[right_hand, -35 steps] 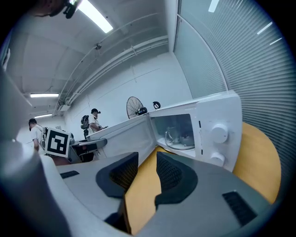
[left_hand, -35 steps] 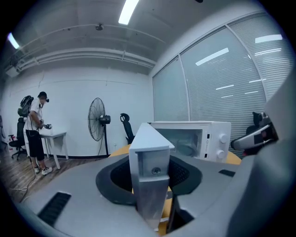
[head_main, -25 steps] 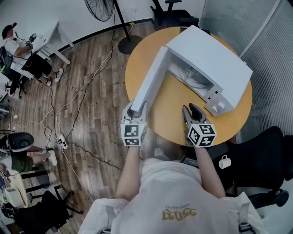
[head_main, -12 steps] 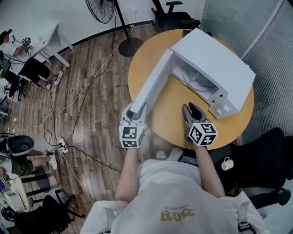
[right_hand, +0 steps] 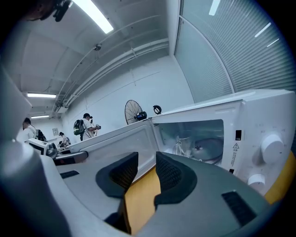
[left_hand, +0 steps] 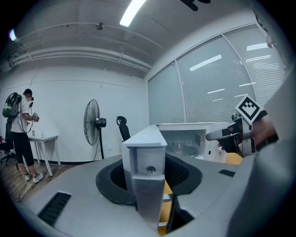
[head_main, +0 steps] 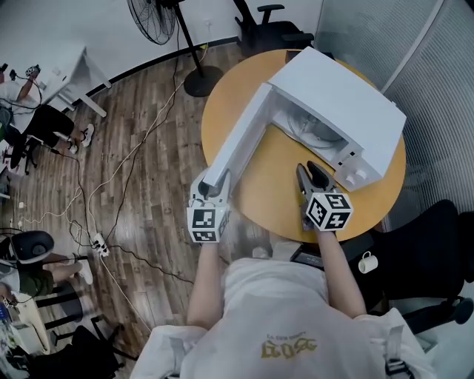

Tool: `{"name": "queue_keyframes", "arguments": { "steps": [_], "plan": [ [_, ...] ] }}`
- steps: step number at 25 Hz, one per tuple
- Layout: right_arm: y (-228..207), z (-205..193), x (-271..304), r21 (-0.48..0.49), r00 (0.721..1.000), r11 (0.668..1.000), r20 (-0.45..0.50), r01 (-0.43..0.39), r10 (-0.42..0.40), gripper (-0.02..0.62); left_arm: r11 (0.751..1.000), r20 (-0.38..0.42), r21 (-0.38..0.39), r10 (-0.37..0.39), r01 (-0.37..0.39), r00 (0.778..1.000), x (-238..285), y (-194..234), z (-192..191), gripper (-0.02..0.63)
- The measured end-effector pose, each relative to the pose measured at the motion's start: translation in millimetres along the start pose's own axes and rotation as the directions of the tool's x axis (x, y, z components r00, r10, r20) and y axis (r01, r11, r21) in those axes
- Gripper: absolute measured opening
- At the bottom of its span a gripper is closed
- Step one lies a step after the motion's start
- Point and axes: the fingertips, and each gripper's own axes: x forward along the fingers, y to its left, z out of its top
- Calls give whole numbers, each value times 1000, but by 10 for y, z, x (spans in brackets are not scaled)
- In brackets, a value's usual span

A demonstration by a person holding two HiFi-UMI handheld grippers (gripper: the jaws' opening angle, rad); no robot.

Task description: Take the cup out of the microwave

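A white microwave [head_main: 348,100] stands on the round yellow table [head_main: 278,189] with its door [head_main: 237,137] swung wide open to the left. My left gripper [head_main: 209,185] is shut on the door's free end edge [left_hand: 147,176], which fills the gap between its jaws. My right gripper [head_main: 311,174] hovers open over the table in front of the oven's mouth, with nothing between its fingers. Through that mouth a clear glass cup [right_hand: 183,146] stands on the turntable [right_hand: 208,150]. In the head view the cup is not discernible.
The microwave's two knobs [right_hand: 273,144] are on its right panel. A white mug [head_main: 363,261] sits low beside a black chair [head_main: 429,244] at my right. A fan [head_main: 152,15], floor cables [head_main: 111,185] and people at a desk [head_main: 22,111] are off to the left.
My left gripper has drawn the door's end slightly further out toward me. My right gripper has edged a little closer to the microwave's front.
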Motion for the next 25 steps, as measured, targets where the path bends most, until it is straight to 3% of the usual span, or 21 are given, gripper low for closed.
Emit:
{"name": "queue_keyframes", "arguments": {
  "steps": [25],
  "plan": [
    [-479,-5,669,4,998,1000,-53,26,-25,121,1000,46,4,-18,18,999,-28,72,38,175]
  ]
}}
